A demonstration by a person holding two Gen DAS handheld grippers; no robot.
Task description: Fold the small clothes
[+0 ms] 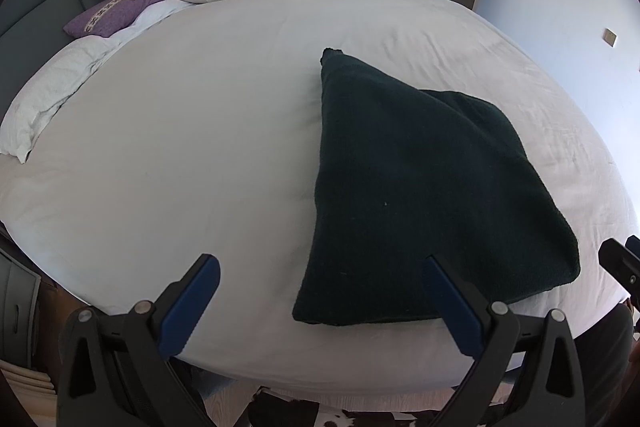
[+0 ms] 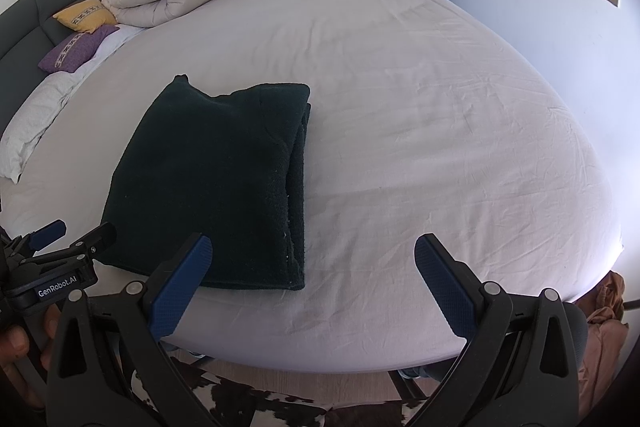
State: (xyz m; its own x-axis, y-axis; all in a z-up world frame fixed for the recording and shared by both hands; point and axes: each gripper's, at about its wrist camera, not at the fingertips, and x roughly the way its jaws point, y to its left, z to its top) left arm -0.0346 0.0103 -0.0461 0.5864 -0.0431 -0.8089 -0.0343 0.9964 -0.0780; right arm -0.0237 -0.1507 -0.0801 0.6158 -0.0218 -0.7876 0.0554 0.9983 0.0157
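Left tongs (image 1: 322, 275): released, jaws wide apart, hovering over the bed's (image 1: 180, 147) near edge, right pad over the garment's corner. Dark green folded garment (image 2: 208, 179): lying flat on the white sheet near that edge. Right tongs (image 2: 312, 255): released, holding nothing, just right of the garment.

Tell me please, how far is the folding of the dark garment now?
Done: the dark garment lies folded in layers on the bed, stacked edges showing. In hand: nothing; the left gripper and right gripper are open. Left: perhaps one more fold, or moving it away.
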